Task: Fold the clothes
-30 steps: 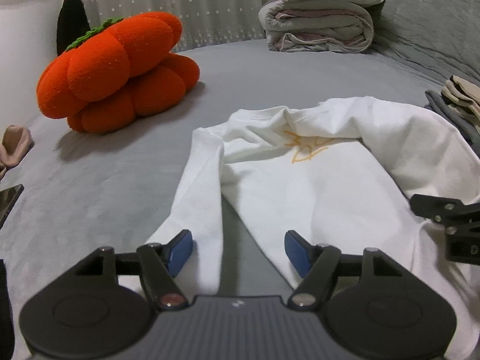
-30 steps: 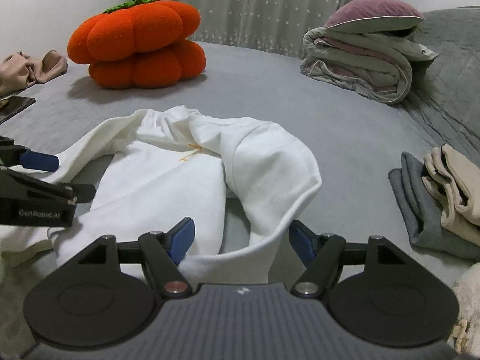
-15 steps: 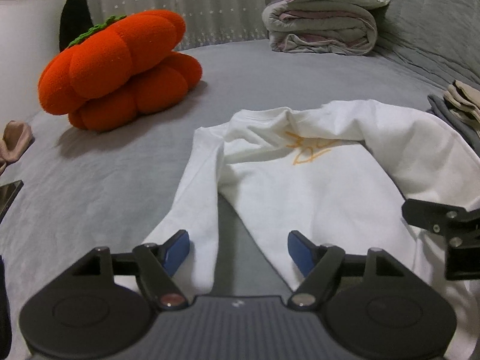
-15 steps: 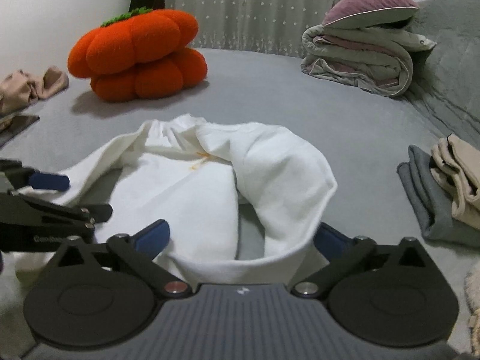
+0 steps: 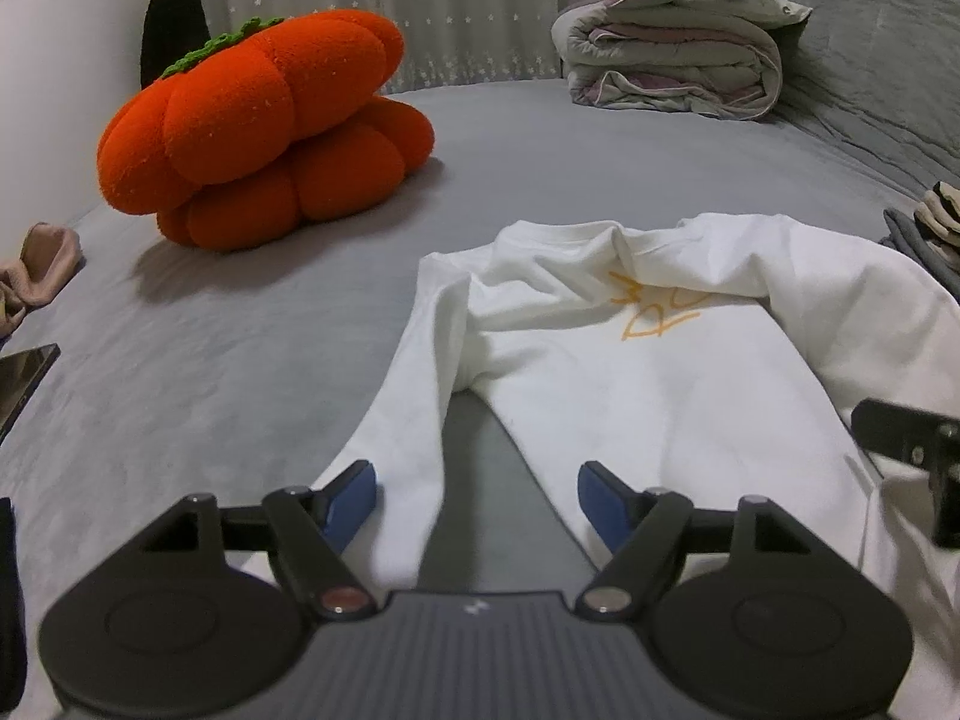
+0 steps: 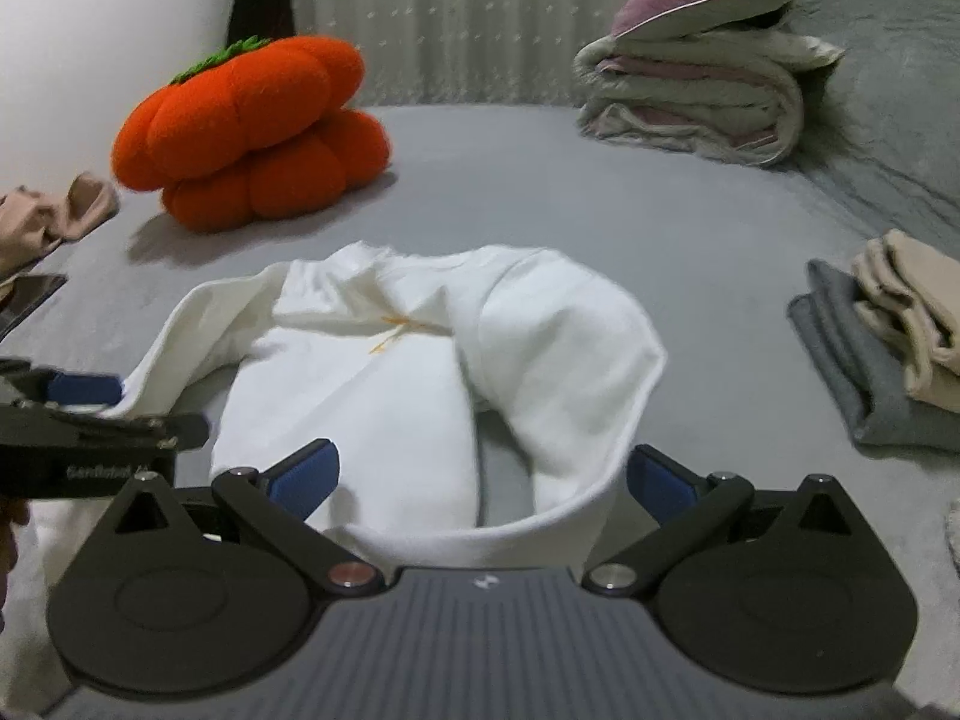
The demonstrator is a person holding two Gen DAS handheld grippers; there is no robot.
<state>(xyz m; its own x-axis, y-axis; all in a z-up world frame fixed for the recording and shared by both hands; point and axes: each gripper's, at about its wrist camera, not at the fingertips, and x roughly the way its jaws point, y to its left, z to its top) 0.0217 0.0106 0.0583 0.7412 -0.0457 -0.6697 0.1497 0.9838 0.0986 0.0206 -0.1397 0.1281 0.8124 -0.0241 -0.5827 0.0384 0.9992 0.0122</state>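
Observation:
A white long-sleeved top with an orange print lies rumpled on the grey bed, both sleeves bent toward me; it also shows in the right wrist view. My left gripper is open and empty over the left sleeve and the gap beside it. My right gripper is open and empty, its jaws spread wide over the curved right sleeve cuff. The left gripper shows at the left edge of the right wrist view, and the right gripper at the right edge of the left wrist view.
An orange pumpkin cushion sits at the back left. A folded quilt with a purple pillow is at the back right. Folded grey and beige clothes lie at the right. A beige garment and a phone lie at the left.
The right gripper's jaws have spread wider and it has risen slightly over the sleeve. The left gripper has drifted a little; the top has barely moved.

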